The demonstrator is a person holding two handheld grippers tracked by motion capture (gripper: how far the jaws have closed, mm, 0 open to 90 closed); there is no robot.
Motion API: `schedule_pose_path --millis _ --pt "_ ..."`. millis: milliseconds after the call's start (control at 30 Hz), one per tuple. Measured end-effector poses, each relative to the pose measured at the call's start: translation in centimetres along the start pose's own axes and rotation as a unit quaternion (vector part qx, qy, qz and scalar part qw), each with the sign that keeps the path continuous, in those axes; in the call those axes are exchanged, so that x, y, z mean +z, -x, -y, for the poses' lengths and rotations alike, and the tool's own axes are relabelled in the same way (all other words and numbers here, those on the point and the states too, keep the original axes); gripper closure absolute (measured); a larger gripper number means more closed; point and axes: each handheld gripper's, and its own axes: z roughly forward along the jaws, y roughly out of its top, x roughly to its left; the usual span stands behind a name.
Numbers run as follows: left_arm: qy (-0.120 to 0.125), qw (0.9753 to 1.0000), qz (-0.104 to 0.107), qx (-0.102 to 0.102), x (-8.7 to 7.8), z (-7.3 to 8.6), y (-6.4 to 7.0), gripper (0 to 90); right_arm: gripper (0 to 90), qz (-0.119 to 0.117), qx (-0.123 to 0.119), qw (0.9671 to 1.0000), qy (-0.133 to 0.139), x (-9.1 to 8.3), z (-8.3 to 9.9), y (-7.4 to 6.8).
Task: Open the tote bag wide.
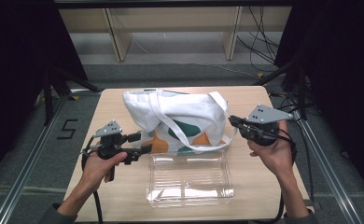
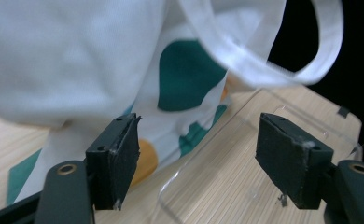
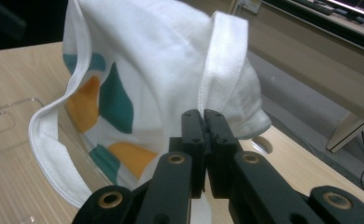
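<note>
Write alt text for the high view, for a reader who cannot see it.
A white tote bag with green and orange patches lies on a wooden table, one strap draped over the far rim of a clear plastic tray. A person holds a hand-held gripper on each side: the left hand-held gripper open beside the bag, the right hand-held gripper shut at its edge.

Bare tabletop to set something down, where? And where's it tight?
Free: the table strip left of the tote bag, and the near left corner beside the clear tray. Narrower strip right of the tray. Crowded: the middle, where the bag's strap overlaps the tray's far rim between left gripper and right gripper.
</note>
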Motion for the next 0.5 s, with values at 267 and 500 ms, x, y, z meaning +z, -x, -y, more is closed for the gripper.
schedule_pose_path --millis 267,500 --pt "-0.012 0.9997 0.022 -0.005 2.0 -3.8 0.0 30.7 88.0 -0.026 -0.008 0.9993 -0.027 1.3 2.0 -1.0" --pt "-0.019 0.9996 -0.017 0.014 4.6 -6.1 0.3 31.9 88.0 -0.054 -0.018 0.9980 -0.030 1.8 1.8 -1.9"
